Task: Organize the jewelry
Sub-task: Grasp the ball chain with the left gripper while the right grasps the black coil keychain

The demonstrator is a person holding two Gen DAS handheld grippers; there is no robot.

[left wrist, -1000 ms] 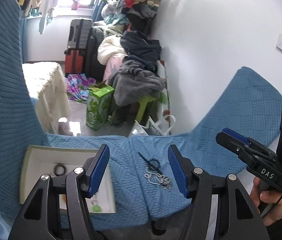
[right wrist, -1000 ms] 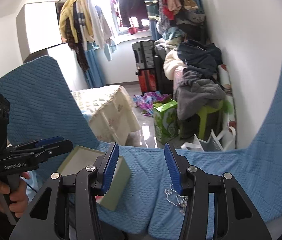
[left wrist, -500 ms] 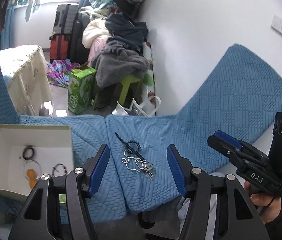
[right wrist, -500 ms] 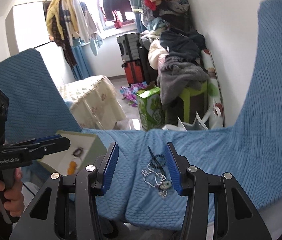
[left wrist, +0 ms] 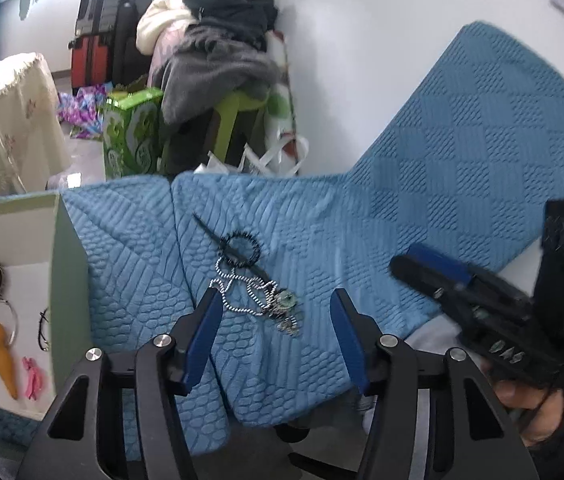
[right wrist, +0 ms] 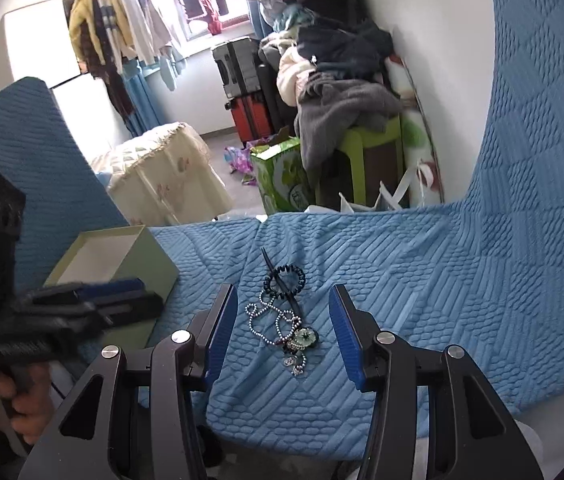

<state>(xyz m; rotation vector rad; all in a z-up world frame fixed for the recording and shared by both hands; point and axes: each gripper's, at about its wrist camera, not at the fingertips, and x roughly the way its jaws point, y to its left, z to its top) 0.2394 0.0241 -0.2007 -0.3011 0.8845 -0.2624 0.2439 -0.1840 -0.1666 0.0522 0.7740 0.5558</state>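
Observation:
A tangle of jewelry lies on the blue quilted cover: a beaded chain necklace (left wrist: 242,292) with a green pendant (left wrist: 287,300), a black beaded bracelet (left wrist: 242,248) and a black stick (left wrist: 218,240). The same pile shows in the right wrist view: necklace (right wrist: 268,320), pendant (right wrist: 305,337), bracelet (right wrist: 285,278). My left gripper (left wrist: 276,336) is open and empty, just short of the pile. My right gripper (right wrist: 284,330) is open and empty, its jaws either side of the pile. A green box (left wrist: 68,280) at the left holds several small pieces on its white floor.
The green box also shows at the left in the right wrist view (right wrist: 150,268). The cover (left wrist: 422,208) rises into a backrest on the right. Beyond the seat edge are a green carton (left wrist: 132,136), a green stool (right wrist: 370,160) piled with clothes, and suitcases.
Both grippers have tilted down and moved closer to the jewelry pile, which now lies between their jaws. The box's inside has come into the left view. Both grippers stay open.

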